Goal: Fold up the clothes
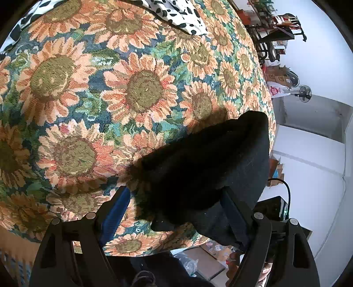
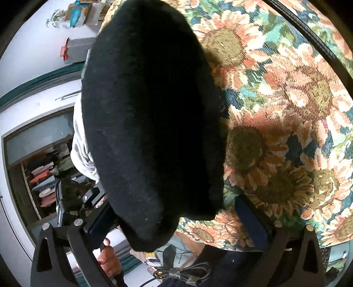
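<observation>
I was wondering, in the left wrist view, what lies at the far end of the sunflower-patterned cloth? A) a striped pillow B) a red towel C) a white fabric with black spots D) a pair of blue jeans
C: at the top of the left wrist view a white fabric with black spots lies on the sunflower-patterned cloth, well beyond the black garment near the gripper.

My view's mostly this loud sunflower tablecloth (image 1: pixel 141 88). Behind it I see cardboard boxes (image 1: pixel 276 75) and a standing fan (image 1: pixel 304 93) against the white wall, plus an open cupboard (image 2: pixel 44 172) stuffed with folded stacks.
</observation>
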